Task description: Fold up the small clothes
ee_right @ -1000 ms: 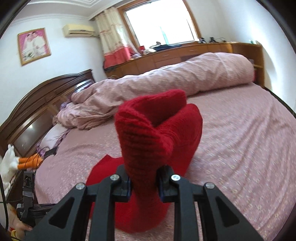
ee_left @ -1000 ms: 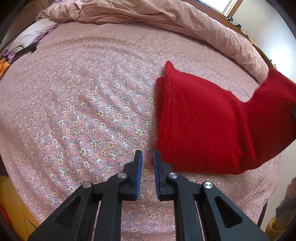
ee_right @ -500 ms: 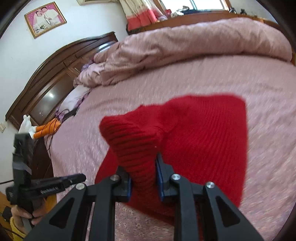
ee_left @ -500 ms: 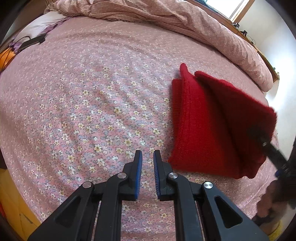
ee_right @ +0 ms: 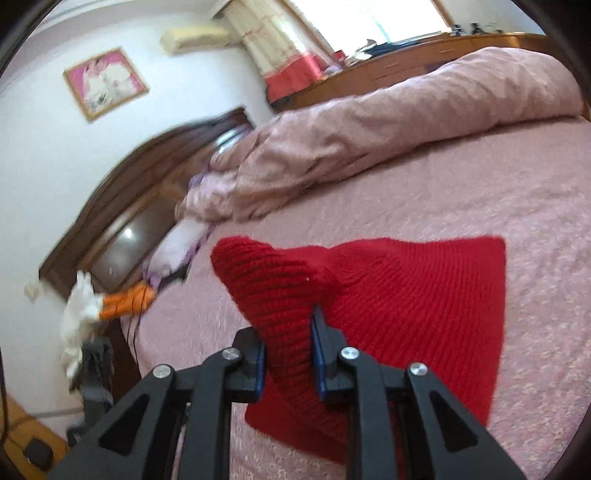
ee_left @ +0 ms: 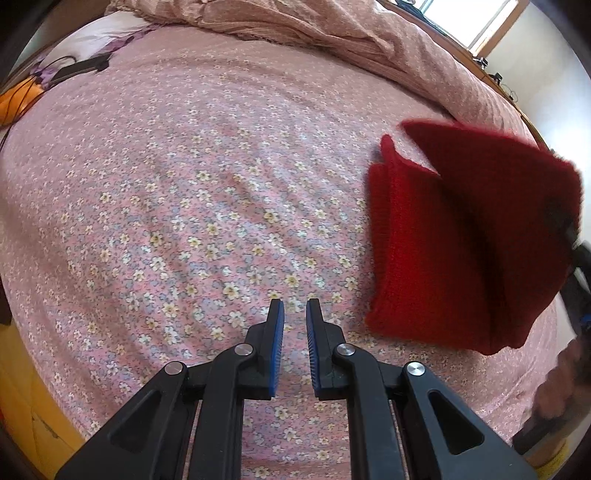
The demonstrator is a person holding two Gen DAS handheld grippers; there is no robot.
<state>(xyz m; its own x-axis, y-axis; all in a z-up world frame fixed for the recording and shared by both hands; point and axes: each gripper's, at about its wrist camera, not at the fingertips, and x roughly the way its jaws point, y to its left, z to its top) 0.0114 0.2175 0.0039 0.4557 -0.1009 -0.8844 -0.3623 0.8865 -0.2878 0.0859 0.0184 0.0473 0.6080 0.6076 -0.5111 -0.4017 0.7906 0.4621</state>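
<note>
bedsheet [ee_left: 184,206] left: open | right: red knit [ee_left: 461,240] | far: quilt [ee_left: 332,33], probably bulky

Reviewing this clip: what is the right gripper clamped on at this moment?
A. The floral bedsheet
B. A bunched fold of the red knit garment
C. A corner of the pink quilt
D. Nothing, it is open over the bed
B: in the right wrist view the right gripper has its blue pads pressed against a raised fold of the red knit garment.
</note>
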